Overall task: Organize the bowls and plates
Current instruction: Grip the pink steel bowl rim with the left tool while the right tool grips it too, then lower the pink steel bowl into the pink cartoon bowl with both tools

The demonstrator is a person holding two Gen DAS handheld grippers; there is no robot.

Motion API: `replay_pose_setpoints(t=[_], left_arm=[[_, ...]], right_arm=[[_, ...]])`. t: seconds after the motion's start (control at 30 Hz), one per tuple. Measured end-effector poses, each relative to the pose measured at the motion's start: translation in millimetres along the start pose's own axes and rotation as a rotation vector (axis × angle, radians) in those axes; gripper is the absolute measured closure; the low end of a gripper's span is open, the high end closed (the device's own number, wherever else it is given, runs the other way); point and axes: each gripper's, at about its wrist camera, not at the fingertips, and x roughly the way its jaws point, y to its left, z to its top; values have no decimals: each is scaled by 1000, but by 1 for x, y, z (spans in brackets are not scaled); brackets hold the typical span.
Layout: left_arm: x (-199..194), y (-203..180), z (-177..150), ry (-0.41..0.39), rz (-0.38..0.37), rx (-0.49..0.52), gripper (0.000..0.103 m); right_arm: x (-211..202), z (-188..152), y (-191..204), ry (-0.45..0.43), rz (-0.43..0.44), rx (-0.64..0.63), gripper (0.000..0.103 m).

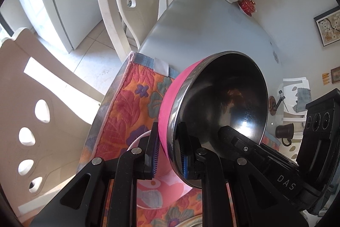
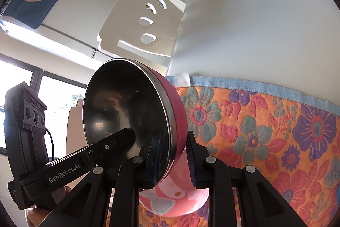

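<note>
We judged the chief risk to be the pink bowl (image 1: 214, 112) slipping: each tool pinched only a thin strip of its steel rim, on opposite sides, and the polished inside gave the pads little to bite. If one hand had pulled or twisted apart from the other, the bowl could have levered out and dropped onto the floral cloth (image 1: 131, 103) or the second pink bowl (image 2: 170, 199) below it.

The left tool (image 1: 170, 154), low in the centre of its frame, was nearly closed on the rim and pointed steeply down. The right tool (image 2: 173, 160), also low centre, was clamped likewise. The bowl hung tilted on edge above the worktop (image 2: 255, 24), its opening turned sideways.
</note>
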Motion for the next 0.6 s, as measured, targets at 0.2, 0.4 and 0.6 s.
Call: replay_pose_setpoints(t=[0.2, 0.4, 0.6], left_arm=[[-16, 5, -10, -19, -10, -7, 89], [-26, 10, -21, -27, -24, -18, 89], [-26, 13, -35, -17, -6, -18, 89]], right_arm=[[-9, -10, 14, 0, -7, -23, 82], [-17, -22, 26, 0, -17, -43, 82], [-16, -35, 30, 17, -38, -58, 82]])
